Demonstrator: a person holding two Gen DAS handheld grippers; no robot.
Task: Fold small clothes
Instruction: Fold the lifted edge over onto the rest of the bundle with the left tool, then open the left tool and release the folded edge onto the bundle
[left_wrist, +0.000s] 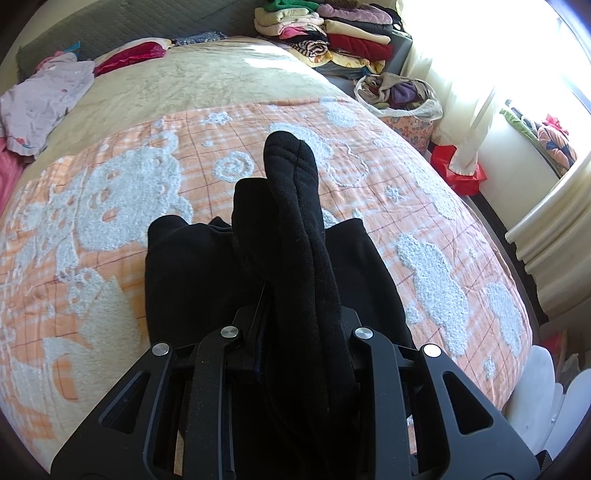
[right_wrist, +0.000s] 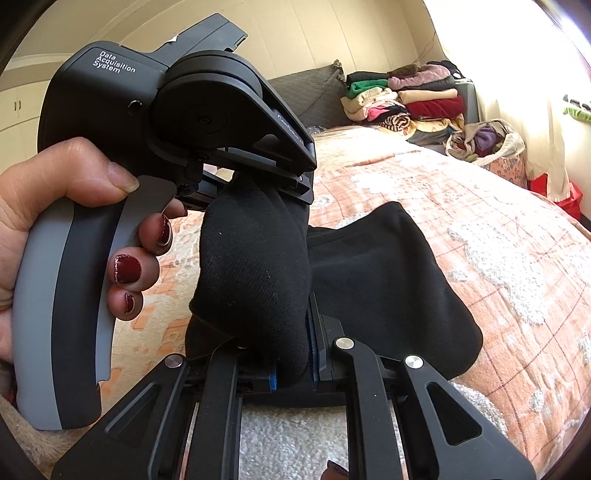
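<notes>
Gripping one black sock, both grippers' fingers; clothes filling bag.

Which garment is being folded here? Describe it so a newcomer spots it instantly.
Start at the orange checked bedspread with fluffy white patterns. At its near middle lie black knit socks, gripped by the left gripper and right gripper. They are the only black items; the other clothes are colourful.

Socks: black knit cloth, matt, slightly fuzzy. Blanket: orange checked cloth with raised, rough white terry patches. Left gripper: matt black plastic, shiny metal rivets.
</notes>
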